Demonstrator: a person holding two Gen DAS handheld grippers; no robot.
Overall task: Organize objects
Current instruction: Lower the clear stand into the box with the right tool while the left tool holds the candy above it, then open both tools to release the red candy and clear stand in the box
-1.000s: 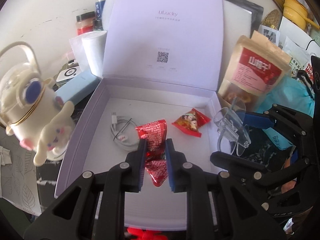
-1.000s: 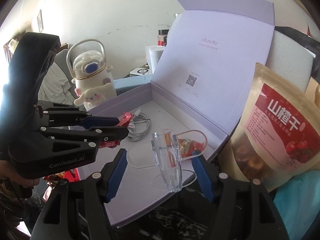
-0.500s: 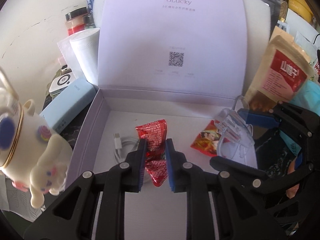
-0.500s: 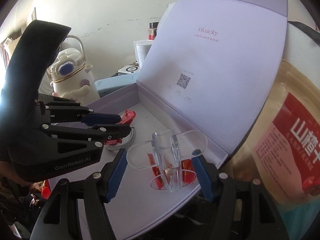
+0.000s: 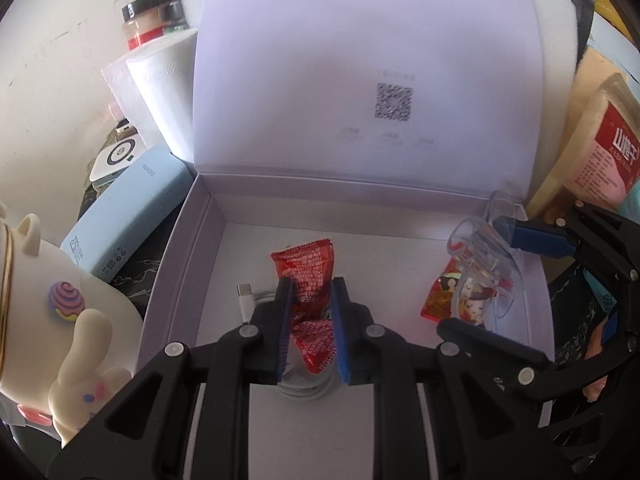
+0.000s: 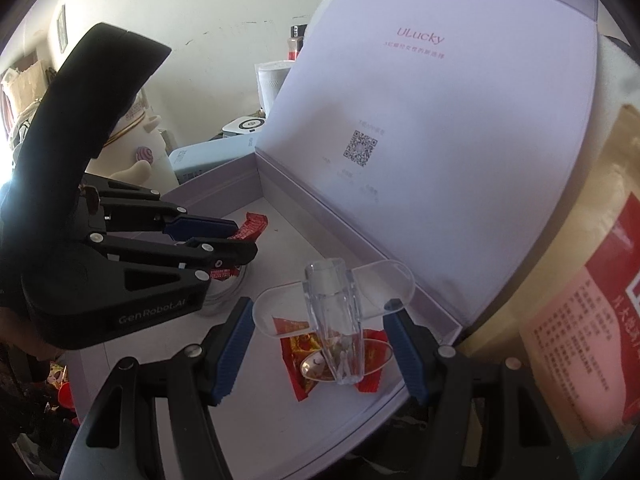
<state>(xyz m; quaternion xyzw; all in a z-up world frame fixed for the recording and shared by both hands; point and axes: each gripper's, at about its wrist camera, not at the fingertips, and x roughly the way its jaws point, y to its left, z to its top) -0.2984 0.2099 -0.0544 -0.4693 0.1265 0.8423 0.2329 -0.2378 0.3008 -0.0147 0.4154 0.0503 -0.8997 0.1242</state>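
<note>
**Clutter around the tongs**

From my left tongs, I see a cream cartoon-dog flask close on the left. Ahead of it lies a pale blue case, with a white puck-shaped gadget just beyond. Farther ahead and left stands a wrapped white roll, and behind that a black-lidded jar against the white wall. Off to the right of my right tongs, a tan snack pouch with a red label stands upright.
</note>
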